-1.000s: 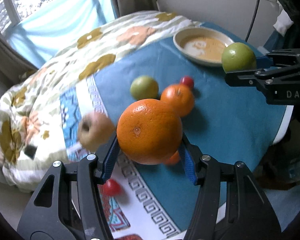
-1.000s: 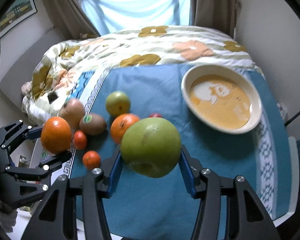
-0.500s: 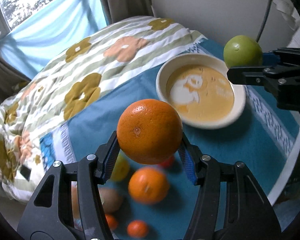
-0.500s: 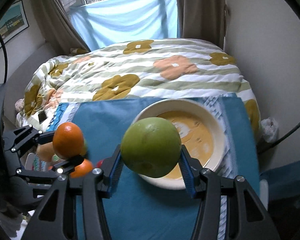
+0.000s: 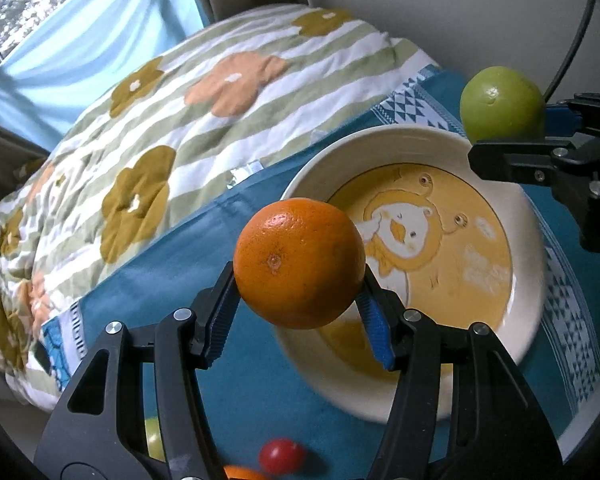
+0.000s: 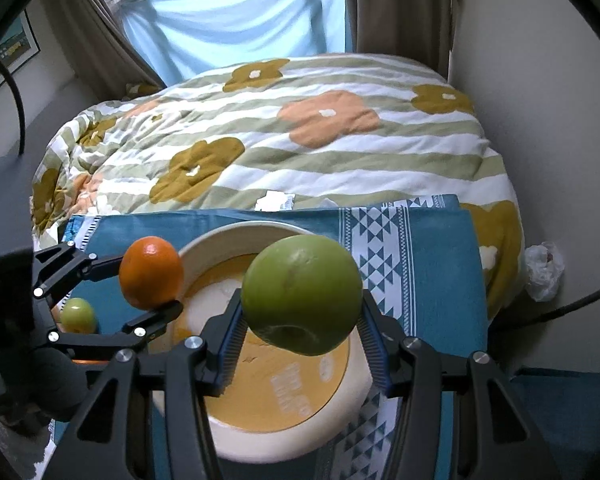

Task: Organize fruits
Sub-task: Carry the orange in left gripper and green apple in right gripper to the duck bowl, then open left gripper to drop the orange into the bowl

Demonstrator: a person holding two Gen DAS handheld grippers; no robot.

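- Above the cream plate (image 5: 528,280), left claw (image 5: 300,308) pinching an orange (image 5: 299,262) between blue pads.
- Over the same plate, right claw (image 6: 302,334) clamped on a green apple (image 6: 302,292).
- On the blue cloth (image 5: 148,280), beside the plate: small red fruit (image 5: 281,456), small green fruit (image 6: 77,314).

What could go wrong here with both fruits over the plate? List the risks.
1. The orange and green apple are round and pinched only at their sides; either could slip.
2. Dropped from above, they may roll off the shallow plate.
3. Left gripper and right gripper converge and could collide.
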